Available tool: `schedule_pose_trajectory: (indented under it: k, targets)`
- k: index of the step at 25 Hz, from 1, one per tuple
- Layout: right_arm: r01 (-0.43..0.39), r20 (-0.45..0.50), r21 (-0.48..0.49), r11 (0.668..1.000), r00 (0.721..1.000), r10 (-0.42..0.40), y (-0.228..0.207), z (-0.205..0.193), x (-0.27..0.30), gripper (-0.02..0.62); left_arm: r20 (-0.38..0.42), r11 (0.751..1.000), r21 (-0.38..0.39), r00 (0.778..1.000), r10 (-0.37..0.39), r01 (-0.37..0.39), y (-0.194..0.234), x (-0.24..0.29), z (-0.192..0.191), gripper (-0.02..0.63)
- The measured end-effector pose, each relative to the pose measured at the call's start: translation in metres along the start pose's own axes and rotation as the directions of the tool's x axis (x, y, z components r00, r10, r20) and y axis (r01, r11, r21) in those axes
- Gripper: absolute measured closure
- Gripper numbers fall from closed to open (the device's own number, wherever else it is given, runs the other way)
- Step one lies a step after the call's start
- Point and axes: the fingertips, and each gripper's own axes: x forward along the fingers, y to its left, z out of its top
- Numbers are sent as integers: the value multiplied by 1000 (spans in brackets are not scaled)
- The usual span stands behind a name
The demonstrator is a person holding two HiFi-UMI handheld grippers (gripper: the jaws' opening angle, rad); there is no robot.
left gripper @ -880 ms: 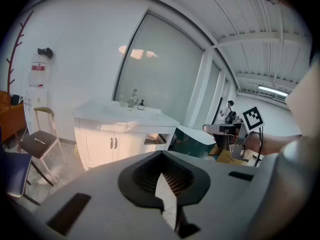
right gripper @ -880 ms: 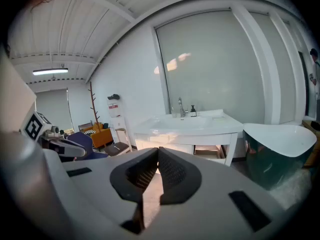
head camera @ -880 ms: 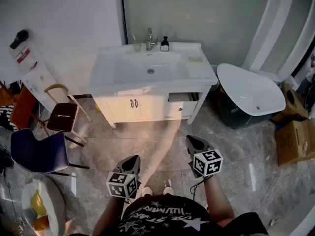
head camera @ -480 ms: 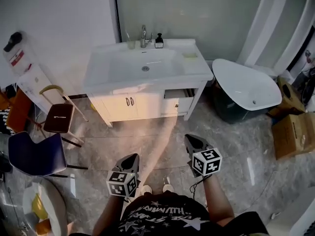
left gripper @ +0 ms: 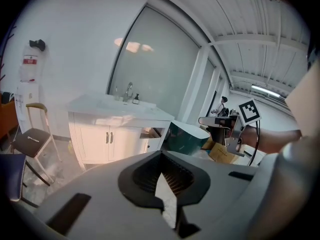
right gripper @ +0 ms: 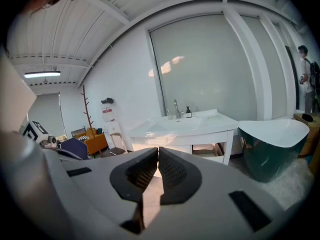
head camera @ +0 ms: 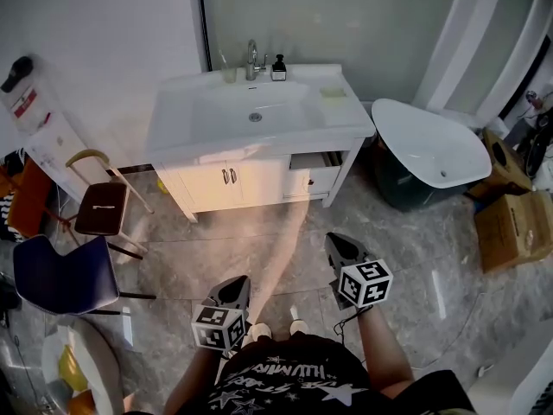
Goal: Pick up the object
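Note:
A white vanity [head camera: 186, 132] with a sink stands against the far wall. On its top are a faucet [head camera: 252, 59], a clear cup [head camera: 228, 74], a dark soap bottle [head camera: 278, 69] and a pale green pad [head camera: 333, 92]. My left gripper [head camera: 235, 289] and right gripper [head camera: 339, 247] hang low over the marble floor, well short of the vanity. Both are shut with nothing between the pads. The left gripper view shows its jaws [left gripper: 160, 156] pointing toward the vanity [left gripper: 120, 111]. The right gripper view shows shut jaws [right gripper: 158, 151] aimed at the vanity [right gripper: 185, 126].
One vanity drawer [head camera: 313, 164] is open. A white tub on a dark base [head camera: 432, 150] stands to the right, with cardboard boxes [head camera: 510, 227] beyond it. At the left are a stool [head camera: 102, 207], a blue chair [head camera: 65, 275] and a round white table [head camera: 78, 361].
The head view has shifted a little, so the vanity sits slightly higher and further left. Both grippers stay low and shut, almost where they were.

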Motion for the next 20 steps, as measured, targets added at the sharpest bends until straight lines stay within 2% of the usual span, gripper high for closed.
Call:
schedule_pose_trajectory:
  k: [2, 3, 5, 11, 15, 20]
  targets:
    - [18, 16, 9, 1000, 1000, -18, 6, 0, 2, 578, 3, 1000, -6, 1000, -9, 9, 7, -5, -1, 591]
    - [25, 22, 9, 1000, 999, -25, 9, 1, 4, 549, 3, 1000, -12, 1000, -13, 13, 11, -6, -2, 591]
    - [33, 25, 3, 999, 999, -33, 13, 0, 8, 432, 1, 1000, -21, 1000, -18, 18, 19, -3, -2, 591]
    - [96, -8, 13, 995, 995, -96, 10, -12, 13, 320, 5, 999, -7, 999, -49, 49, 30, 4, -1, 591]
    - [126, -27, 52, 991, 992, -124, -6, -20, 30, 301, -43, 999, -31, 999, -34, 32, 46, 13, -10, 591]
    - [108, -62, 68, 992, 993, -104, -33, -24, 75, 301, -58, 998, -50, 998, 25, -28, 72, 40, 2, 591]
